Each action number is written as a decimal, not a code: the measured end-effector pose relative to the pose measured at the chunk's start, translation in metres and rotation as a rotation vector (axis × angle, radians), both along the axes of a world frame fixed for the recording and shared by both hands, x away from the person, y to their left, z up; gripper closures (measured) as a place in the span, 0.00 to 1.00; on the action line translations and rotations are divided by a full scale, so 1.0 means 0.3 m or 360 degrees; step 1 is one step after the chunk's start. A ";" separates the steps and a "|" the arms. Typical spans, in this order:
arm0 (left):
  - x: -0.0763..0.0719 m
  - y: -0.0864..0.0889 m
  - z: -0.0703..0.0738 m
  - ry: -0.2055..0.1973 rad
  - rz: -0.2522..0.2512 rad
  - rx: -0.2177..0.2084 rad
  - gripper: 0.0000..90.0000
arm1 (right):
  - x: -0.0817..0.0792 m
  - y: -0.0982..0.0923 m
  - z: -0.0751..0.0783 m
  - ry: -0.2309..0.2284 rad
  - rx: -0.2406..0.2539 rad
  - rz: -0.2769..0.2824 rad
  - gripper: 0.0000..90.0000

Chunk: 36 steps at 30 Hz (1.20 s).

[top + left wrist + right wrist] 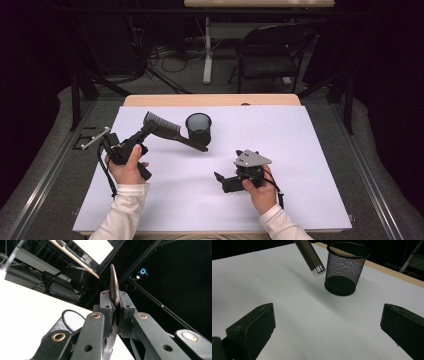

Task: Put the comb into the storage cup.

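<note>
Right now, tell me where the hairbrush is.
In the high view the hairbrush is at the table's left-centre, clamped by its bristle head in the left tool and lifted off the white sheet. Its handle slants down in front of the mesh cup.

Dark hairbrush [167, 131] tilted above the table (beside mesh cup [199, 128]).

Black mesh cup [199, 128], dark brown brush [165, 128] with silver-capped handle, white table sheet [300, 150], black tongs [146, 129]
</note>
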<state>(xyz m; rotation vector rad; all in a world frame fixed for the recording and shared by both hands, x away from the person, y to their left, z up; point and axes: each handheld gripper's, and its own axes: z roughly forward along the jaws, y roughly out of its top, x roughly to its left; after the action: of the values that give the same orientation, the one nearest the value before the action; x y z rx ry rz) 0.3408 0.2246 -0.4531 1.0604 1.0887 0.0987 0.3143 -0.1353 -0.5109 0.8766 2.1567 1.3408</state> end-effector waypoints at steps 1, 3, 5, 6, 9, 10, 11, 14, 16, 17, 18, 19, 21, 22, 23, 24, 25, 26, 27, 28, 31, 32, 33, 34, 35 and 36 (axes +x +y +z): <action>0.000 0.000 0.001 -0.0003 0.0002 0.0001 0.94 | 0.000 -0.002 0.000 -0.0004 0.0007 -0.0003 0.00; -0.001 0.000 0.004 -0.0008 0.0009 0.0004 0.94 | -0.001 -0.008 0.001 -0.0001 0.0020 -0.0015 0.00; -0.001 0.001 0.005 -0.0011 0.0011 0.0010 0.94 | -0.001 -0.013 0.002 0.0009 0.0032 -0.0029 0.00; 0.000 0.001 0.006 -0.0016 0.0013 0.0009 0.94 | -0.002 -0.016 0.003 0.0018 0.0035 -0.0038 0.00; -0.001 0.003 0.011 -0.0021 0.0016 0.0017 0.94 | 0.001 -0.025 0.007 0.0029 0.0046 -0.0081 0.00; -0.001 0.004 0.013 -0.0022 0.0017 0.0021 0.94 | 0.002 -0.028 0.007 0.0033 0.0044 -0.0091 0.00; 0.000 0.003 0.016 -0.0023 0.0021 0.0017 0.94 | 0.002 -0.032 0.008 0.0032 0.0039 -0.0100 0.00; 0.003 0.002 0.022 -0.0024 0.0022 0.0031 0.94 | 0.002 -0.046 0.013 0.0035 0.0047 -0.0131 0.01; 0.007 0.001 0.024 -0.0023 0.0022 0.0040 0.94 | 0.001 -0.056 0.019 0.0039 0.0074 -0.0141 0.01; 0.009 0.000 0.026 -0.0022 0.0024 0.0040 0.94 | 0.000 -0.060 0.023 0.0041 0.0085 -0.0142 0.01; 0.011 -0.001 0.027 -0.0023 0.0027 0.0043 0.94 | -0.001 -0.065 0.025 0.0042 0.0087 -0.0141 0.01; 0.012 -0.003 0.028 -0.0020 0.0031 0.0042 0.94 | -0.003 -0.069 0.028 0.0044 0.0086 -0.0143 0.01; 0.016 -0.005 0.029 -0.0019 0.0037 0.0045 0.94 | -0.007 -0.077 0.030 0.0030 0.0084 -0.0153 0.02; 0.019 -0.005 0.029 -0.0018 0.0033 0.0056 0.94 | -0.009 -0.080 0.032 0.0032 0.0088 -0.0159 0.02; 0.021 -0.007 0.029 -0.0016 0.0039 0.0054 0.94 | -0.010 -0.084 0.032 0.0030 0.0087 -0.0165 0.03; 0.023 -0.007 0.030 -0.0012 0.0038 0.0062 0.94 | -0.012 -0.087 0.034 0.0027 0.0086 -0.0172 0.03; 0.026 -0.009 0.031 -0.0009 0.0043 0.0059 0.94 | -0.013 -0.091 0.034 0.0027 0.0089 -0.0178 0.03; 0.029 -0.009 0.032 -0.0008 0.0042 0.0067 0.94 | -0.014 -0.096 0.035 0.0032 0.0091 -0.0181 0.03; 0.030 -0.009 0.035 -0.0006 0.0039 0.0073 0.94 | -0.015 -0.101 0.035 0.0030 0.0095 -0.0182 0.03; 0.033 -0.009 0.038 -0.0009 0.0041 0.0075 0.94 | -0.018 -0.106 0.037 0.0041 0.0100 -0.0183 0.03; 0.036 -0.011 0.049 -0.0014 0.0045 0.0084 0.94 | -0.024 -0.122 0.037 0.0036 0.0093 -0.0194 0.03; 0.038 -0.012 0.054 -0.0013 0.0046 0.0086 0.94 | -0.027 -0.128 0.037 0.0029 0.0088 -0.0205 0.04; 0.040 -0.013 0.058 -0.0017 0.0044 0.0094 0.94 | -0.030 -0.134 0.037 0.0027 0.0092 -0.0213 0.06; 0.041 -0.014 0.062 -0.0019 0.0044 0.0104 0.94 | -0.032 -0.140 0.036 0.0015 0.0091 -0.0223 0.07; 0.043 -0.016 0.067 -0.0022 0.0046 0.0103 0.94 | -0.035 -0.145 0.036 0.0017 0.0092 -0.0237 0.07; 0.045 -0.017 0.072 -0.0023 0.0048 0.0108 0.94 | -0.038 -0.150 0.034 0.0017 0.0098 -0.0241 0.07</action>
<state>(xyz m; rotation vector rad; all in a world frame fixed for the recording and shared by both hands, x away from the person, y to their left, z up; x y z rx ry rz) 0.3543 0.2194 -0.4316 1.1026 1.0947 0.1684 0.3030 -0.1804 -0.5006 1.0508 2.0221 1.3356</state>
